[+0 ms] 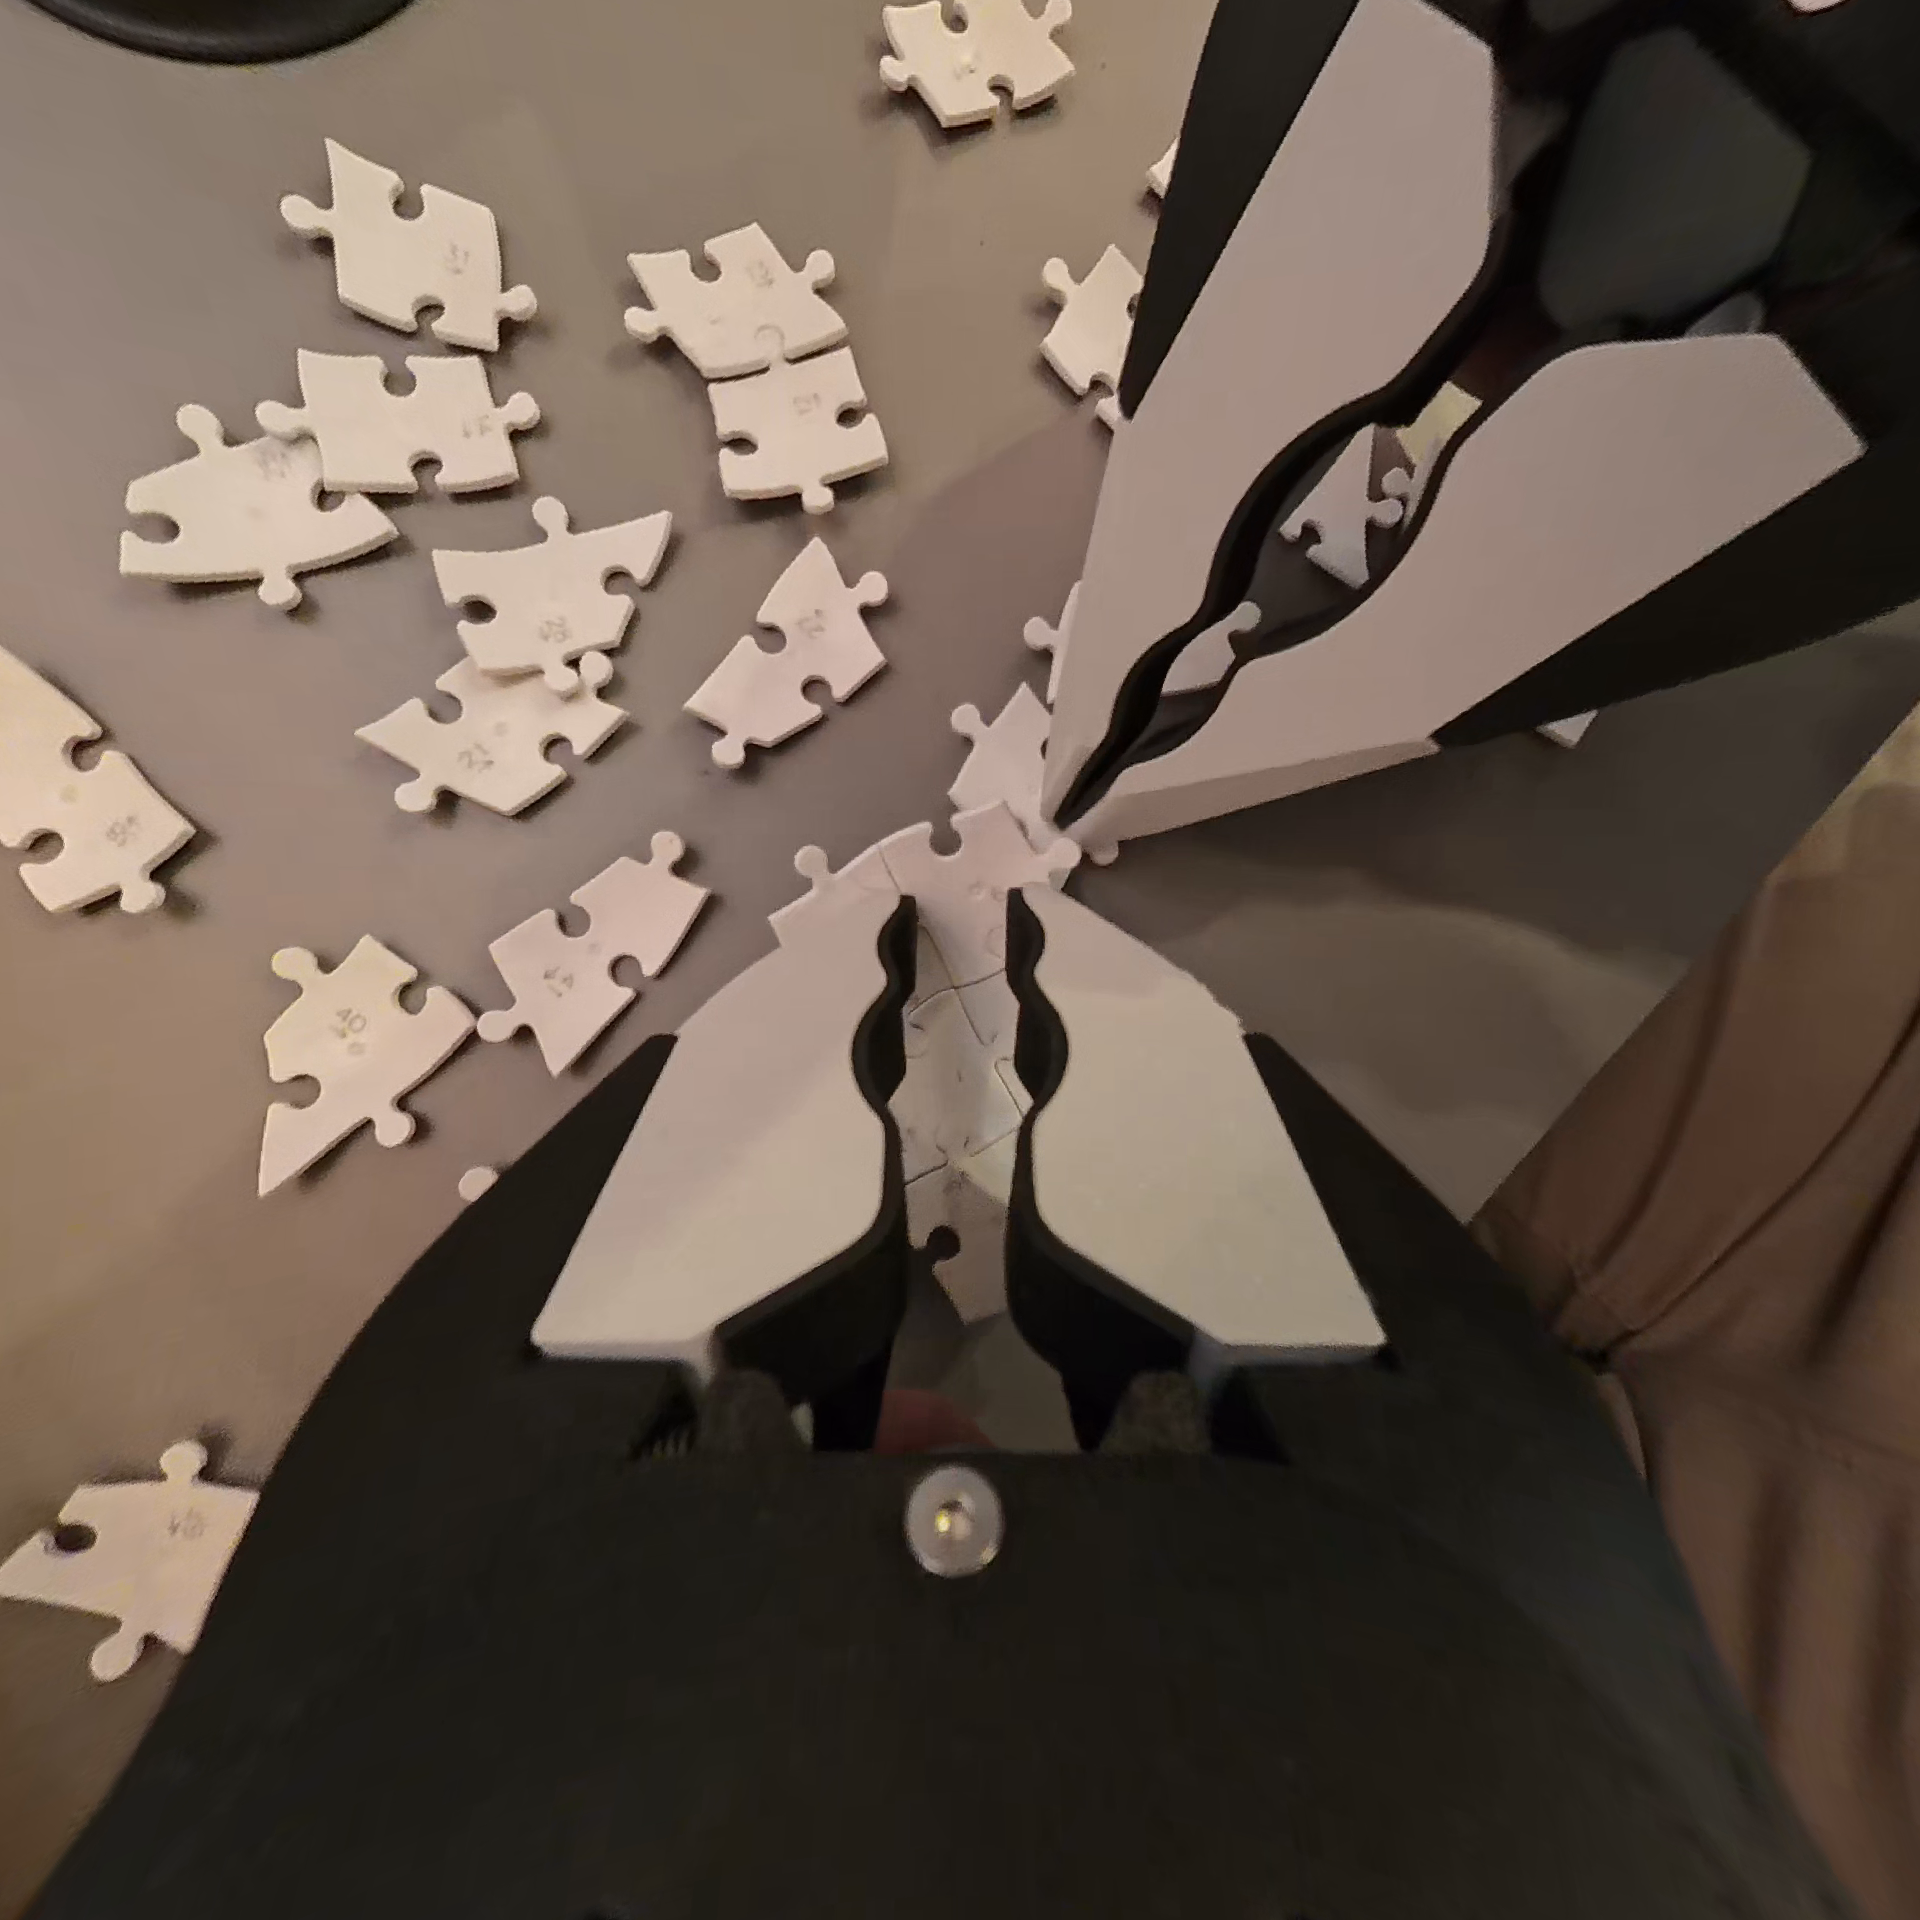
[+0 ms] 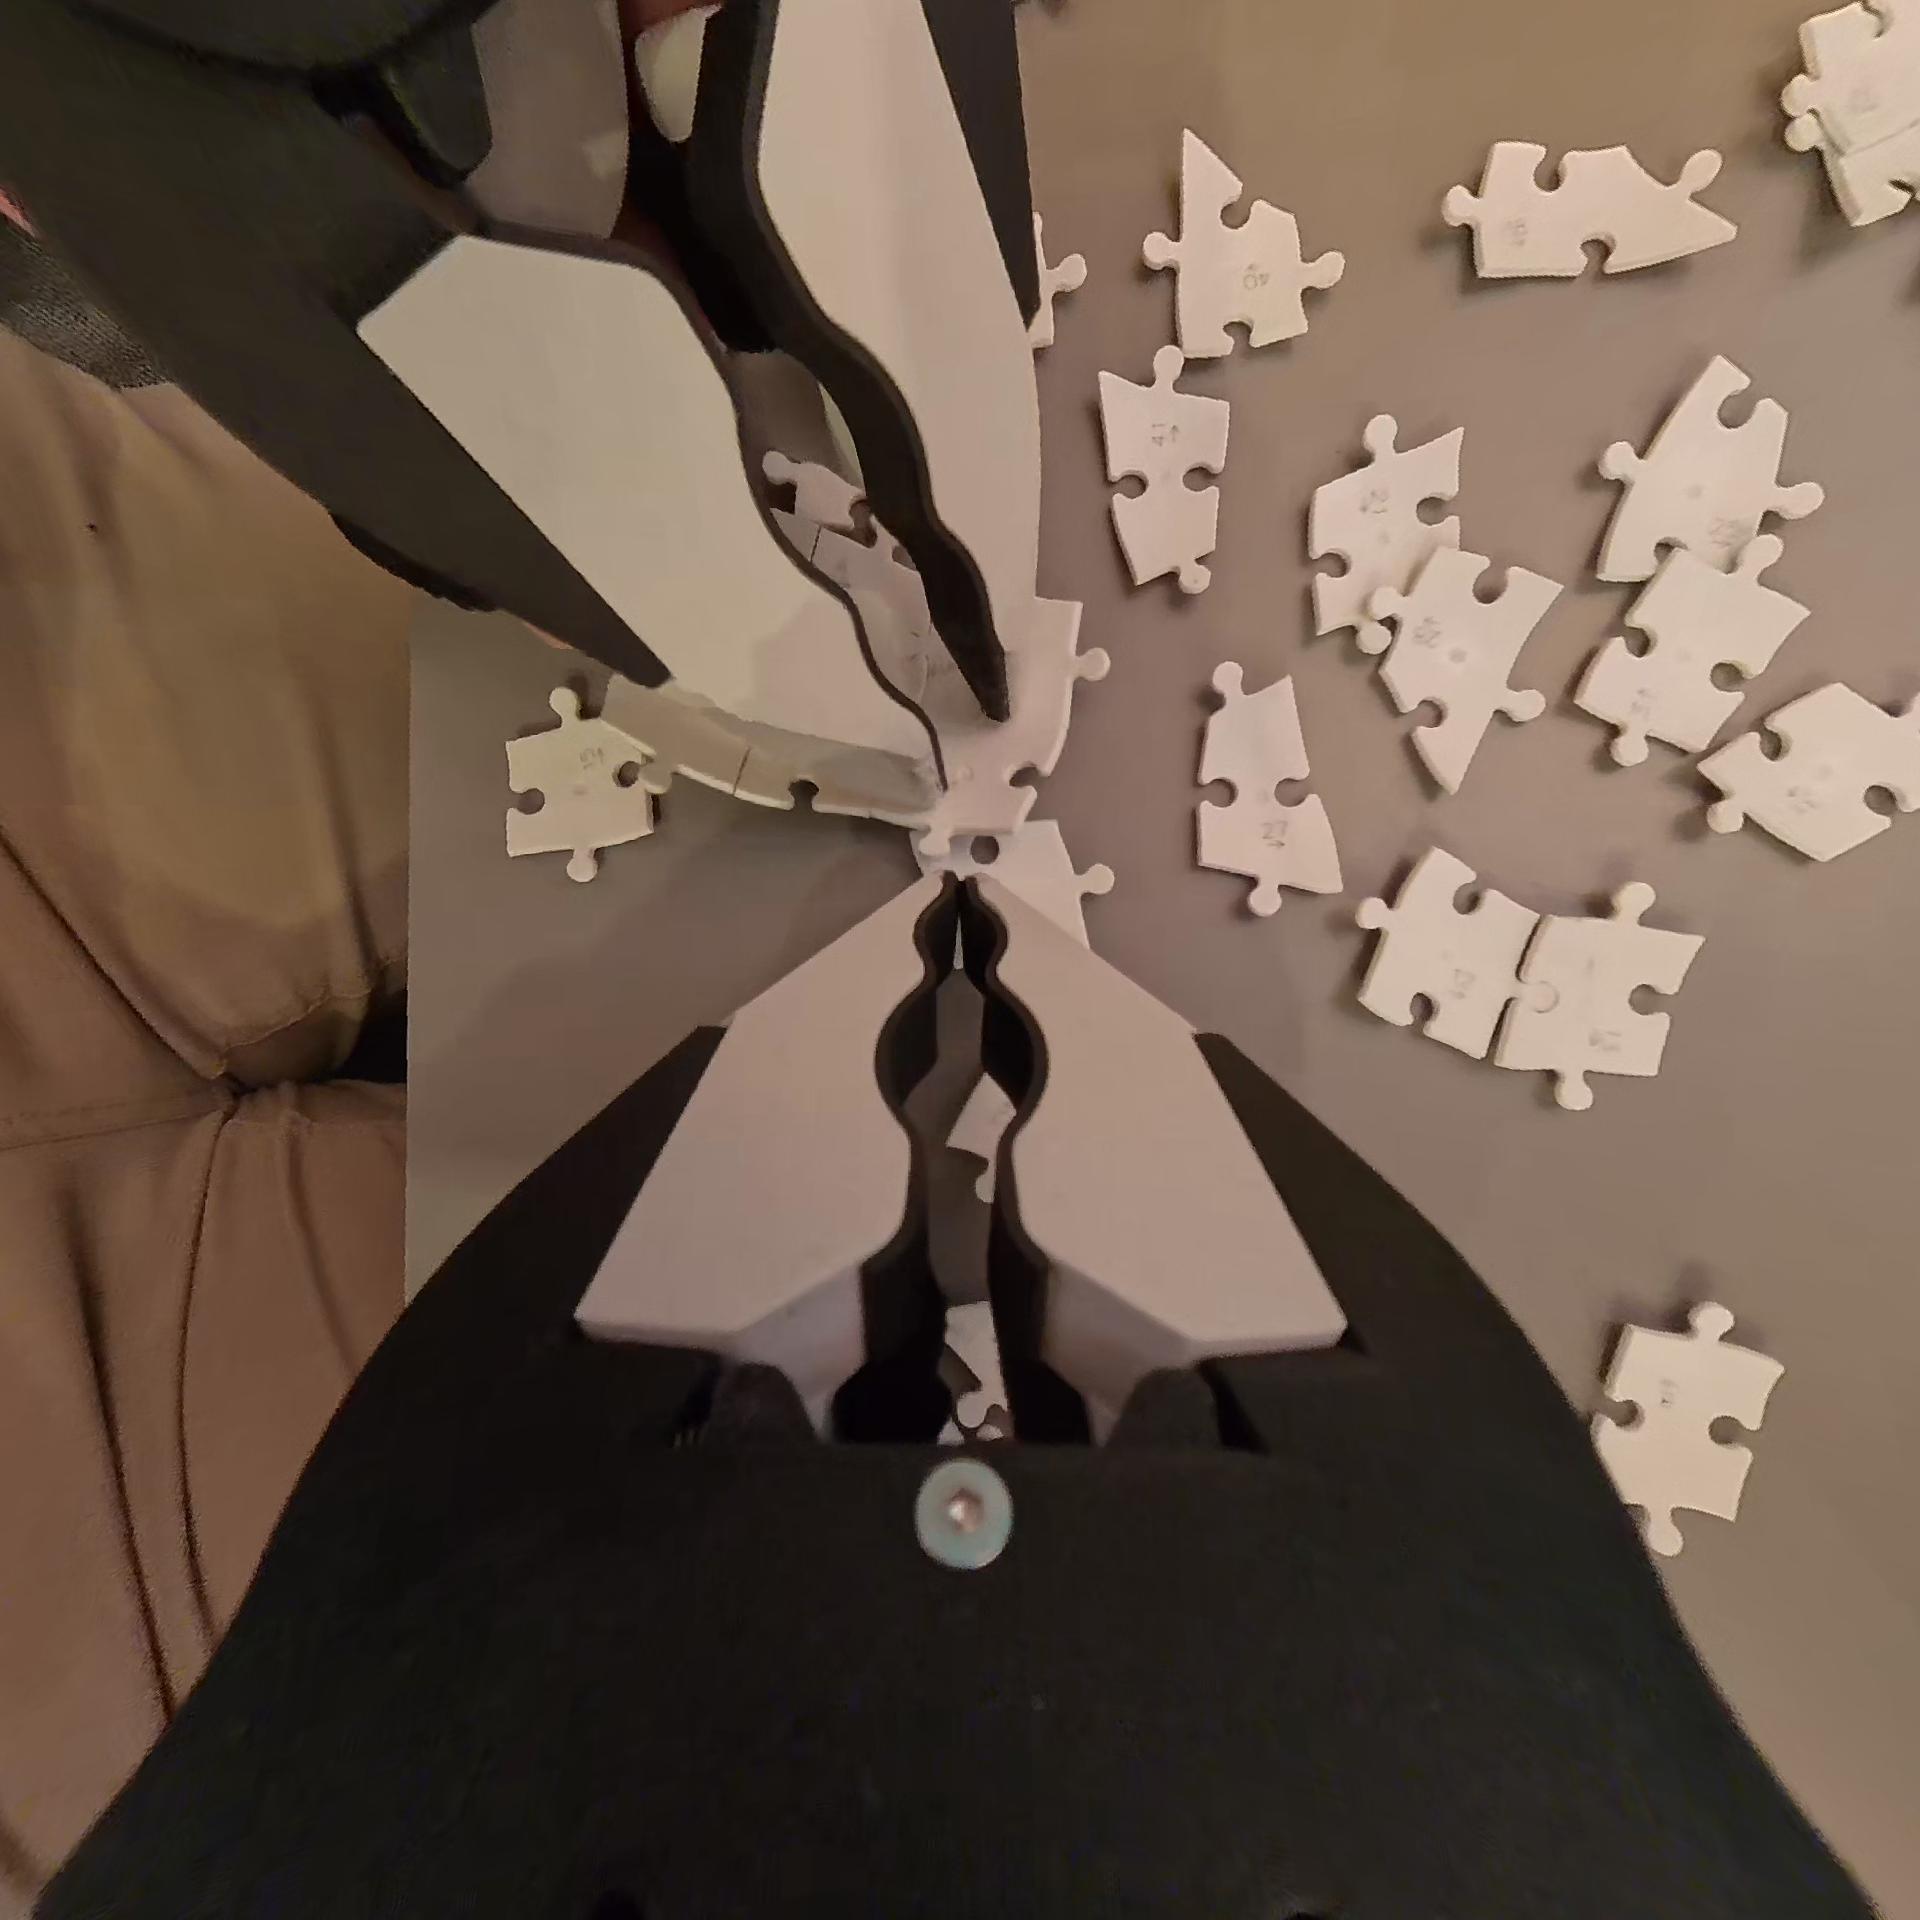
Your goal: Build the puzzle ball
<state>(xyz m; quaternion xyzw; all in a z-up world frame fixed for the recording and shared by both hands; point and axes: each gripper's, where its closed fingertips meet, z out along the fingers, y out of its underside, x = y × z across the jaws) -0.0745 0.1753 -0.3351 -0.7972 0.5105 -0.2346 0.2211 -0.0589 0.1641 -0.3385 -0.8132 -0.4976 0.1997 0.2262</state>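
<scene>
closest in, the left gripper (image 1: 961,904) is pinched on a curved strip of joined white pieces (image 1: 940,868), fingers held slightly apart by it. the right gripper (image 2: 958,883) meets it tip to tip, its fingers nearly together, nipping one piece (image 2: 982,795) at the strip's end, which touches the strip. both are lifted above the grey table (image 1: 582,125). beyond them, loose white puzzle pieces (image 1: 436,613) lie scattered flat, some overlapping. tan trousers (image 1: 1766,1091) show at the table's edge.
</scene>
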